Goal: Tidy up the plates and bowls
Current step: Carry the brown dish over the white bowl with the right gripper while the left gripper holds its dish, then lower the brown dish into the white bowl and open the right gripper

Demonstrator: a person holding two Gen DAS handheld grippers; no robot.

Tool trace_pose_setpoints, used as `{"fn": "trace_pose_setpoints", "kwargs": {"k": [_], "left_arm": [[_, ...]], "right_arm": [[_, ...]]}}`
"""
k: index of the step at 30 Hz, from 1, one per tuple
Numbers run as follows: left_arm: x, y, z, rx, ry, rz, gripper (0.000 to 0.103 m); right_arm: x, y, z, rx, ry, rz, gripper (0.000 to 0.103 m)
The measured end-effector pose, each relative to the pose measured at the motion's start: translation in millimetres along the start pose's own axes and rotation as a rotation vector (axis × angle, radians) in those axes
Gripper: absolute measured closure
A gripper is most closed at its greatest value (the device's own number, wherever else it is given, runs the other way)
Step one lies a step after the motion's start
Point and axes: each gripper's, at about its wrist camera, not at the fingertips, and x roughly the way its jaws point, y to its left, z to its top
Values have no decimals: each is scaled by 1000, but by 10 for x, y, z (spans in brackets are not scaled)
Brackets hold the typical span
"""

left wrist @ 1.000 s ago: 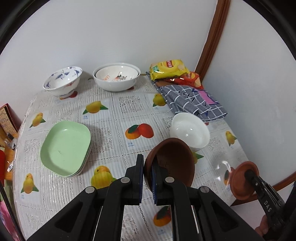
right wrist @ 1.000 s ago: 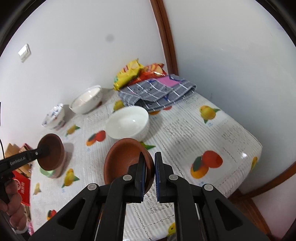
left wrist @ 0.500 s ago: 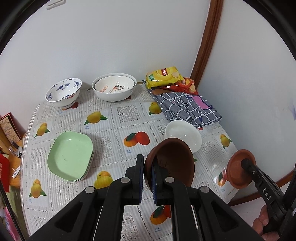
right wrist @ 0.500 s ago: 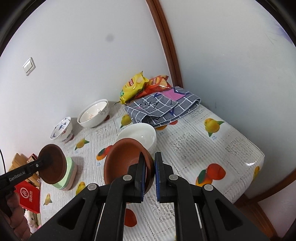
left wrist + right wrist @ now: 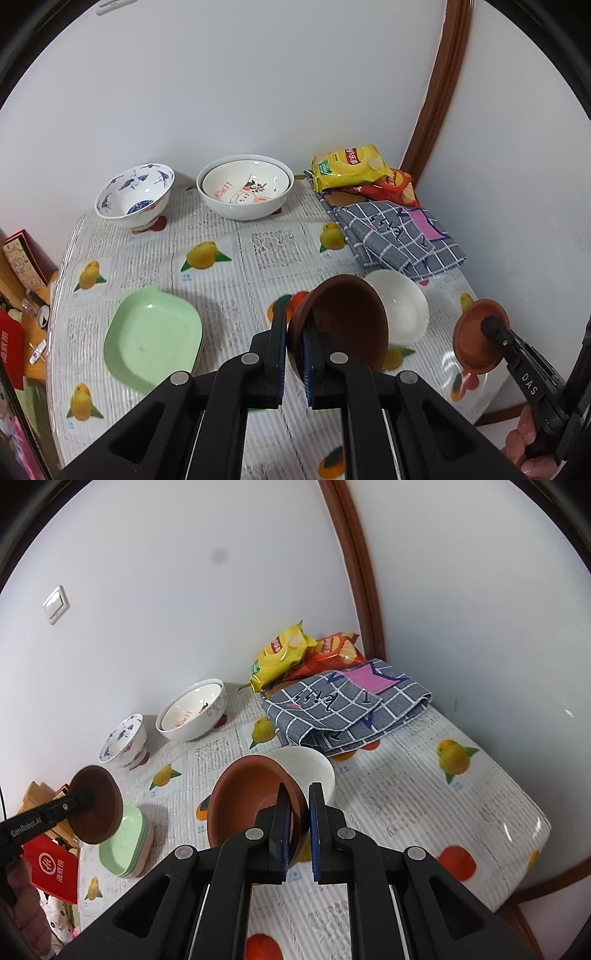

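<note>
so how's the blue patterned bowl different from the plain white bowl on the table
The blue patterned bowl stands at the back by the wall, on a narrow foot, with blue painting inside. The plain white bowl sits near the table's right edge, beside the checked cloth, unmarked, partly hidden behind the brown bowl in the left gripper. Both are upright, empty, and untouched.

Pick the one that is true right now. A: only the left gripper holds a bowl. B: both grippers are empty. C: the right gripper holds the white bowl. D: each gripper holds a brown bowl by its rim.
D: the left gripper is shut on the rim of a dark brown bowl, and the right gripper on a reddish brown bowl; the white bowl sits on the table.
</note>
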Motion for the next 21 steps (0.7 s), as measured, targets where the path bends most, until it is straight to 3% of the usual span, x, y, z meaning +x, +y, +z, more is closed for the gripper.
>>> {"fn": "trace_pose_setpoints", "kwargs": {"k": [10,21], "left_arm": [[674,-38,384,8,24,-11,95],[1429,-26,476,15,77,-35,95]], "right_arm": [[762,16,219,-46,86,-41,94],[1456,59,105,-85,202,-82,94]]}}
